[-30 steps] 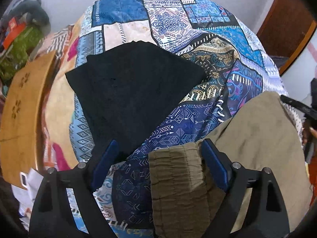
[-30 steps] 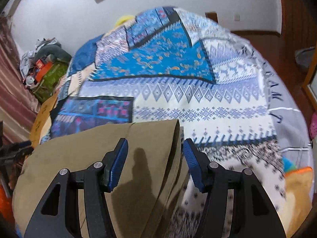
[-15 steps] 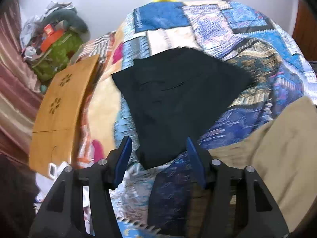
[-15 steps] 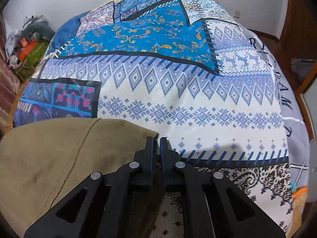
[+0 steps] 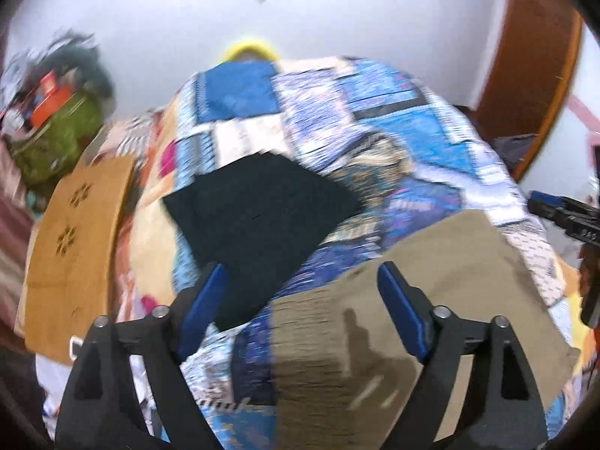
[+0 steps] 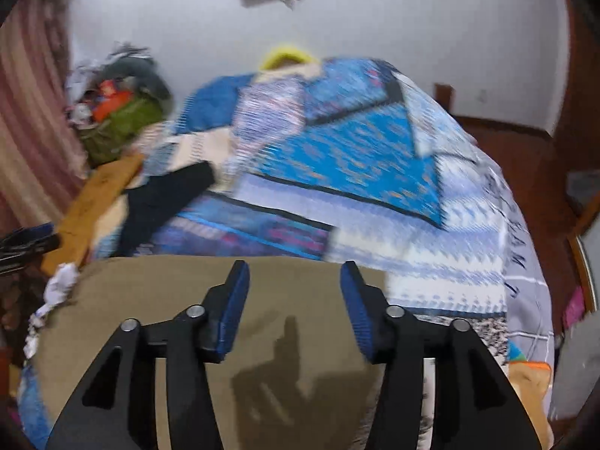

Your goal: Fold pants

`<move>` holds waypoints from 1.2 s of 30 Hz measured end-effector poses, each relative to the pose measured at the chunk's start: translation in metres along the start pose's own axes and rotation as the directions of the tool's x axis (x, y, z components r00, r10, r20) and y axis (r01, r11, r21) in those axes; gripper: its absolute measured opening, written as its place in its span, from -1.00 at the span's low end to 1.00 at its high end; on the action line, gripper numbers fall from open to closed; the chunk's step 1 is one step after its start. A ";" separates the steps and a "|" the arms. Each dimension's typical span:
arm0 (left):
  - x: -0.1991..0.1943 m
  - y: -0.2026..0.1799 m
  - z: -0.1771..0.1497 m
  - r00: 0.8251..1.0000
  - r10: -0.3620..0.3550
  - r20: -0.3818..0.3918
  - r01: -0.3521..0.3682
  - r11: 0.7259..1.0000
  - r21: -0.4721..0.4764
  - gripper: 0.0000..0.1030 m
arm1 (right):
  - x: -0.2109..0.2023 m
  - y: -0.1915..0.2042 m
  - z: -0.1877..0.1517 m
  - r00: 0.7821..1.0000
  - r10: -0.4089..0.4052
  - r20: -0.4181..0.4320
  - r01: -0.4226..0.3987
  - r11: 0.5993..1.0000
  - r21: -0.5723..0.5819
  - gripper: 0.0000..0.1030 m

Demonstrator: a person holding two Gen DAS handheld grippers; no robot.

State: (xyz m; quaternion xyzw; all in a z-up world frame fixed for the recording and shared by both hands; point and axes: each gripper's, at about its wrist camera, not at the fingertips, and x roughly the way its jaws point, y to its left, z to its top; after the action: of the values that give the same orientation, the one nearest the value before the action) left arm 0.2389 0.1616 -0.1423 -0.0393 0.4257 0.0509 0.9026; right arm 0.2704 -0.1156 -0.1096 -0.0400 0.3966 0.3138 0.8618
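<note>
Folded olive pants (image 5: 431,273) lie on the patterned bed quilt (image 5: 375,120), their gathered waistband nearest the left camera. My left gripper (image 5: 302,292) hovers above that waistband; its jaws are opening wide and hold nothing. In the right wrist view the same olive pants (image 6: 300,337) fill the lower part. My right gripper (image 6: 294,292) hangs over them with its jaws opening and nothing pressed between the pads. A folded black garment (image 5: 258,217) rests on the quilt beyond, to the left. The right gripper's tip also shows at the left view's right edge (image 5: 562,213).
A wooden board (image 5: 75,240) leans beside the bed on the left, with a pile of bags and clothes (image 5: 56,127) behind it. A dark wooden door (image 5: 532,67) stands at the right. A yellow object (image 5: 247,48) peeks over the bed's far end.
Both grippers rose and pulled back from the olive pants. The right gripper shut and then opened again; the left narrowed and widened. Both views now show more of the wall.
</note>
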 end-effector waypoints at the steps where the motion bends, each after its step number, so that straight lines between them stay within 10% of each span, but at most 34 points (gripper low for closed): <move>1: -0.001 -0.007 0.002 1.000 -0.019 0.005 0.019 1.000 0.013 0.75 | -0.002 0.008 0.000 1.000 0.024 -0.002 -0.024 1.000 -0.004 0.06; 5: 0.008 -0.028 0.002 0.997 -0.071 -0.040 0.072 0.997 0.038 0.82 | 0.018 0.029 0.000 0.995 0.088 -0.041 -0.089 0.996 -0.006 0.54; 14: 0.056 -0.043 -0.050 0.968 -0.061 -0.244 0.088 0.991 0.103 0.83 | 0.060 0.056 -0.045 0.938 0.089 -0.335 -0.121 0.990 -0.077 0.55; 36: -0.015 -0.007 -0.110 0.985 0.090 -0.145 -0.075 0.992 0.104 0.91 | -0.042 0.024 -0.132 0.984 0.000 -0.180 0.016 0.996 0.091 0.57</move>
State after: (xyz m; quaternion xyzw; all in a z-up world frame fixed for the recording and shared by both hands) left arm 0.1466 0.1414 -0.2004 0.0192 0.4951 0.0640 0.8662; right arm 0.1493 -0.1602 -0.1655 -0.0300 0.4869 0.2868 0.8245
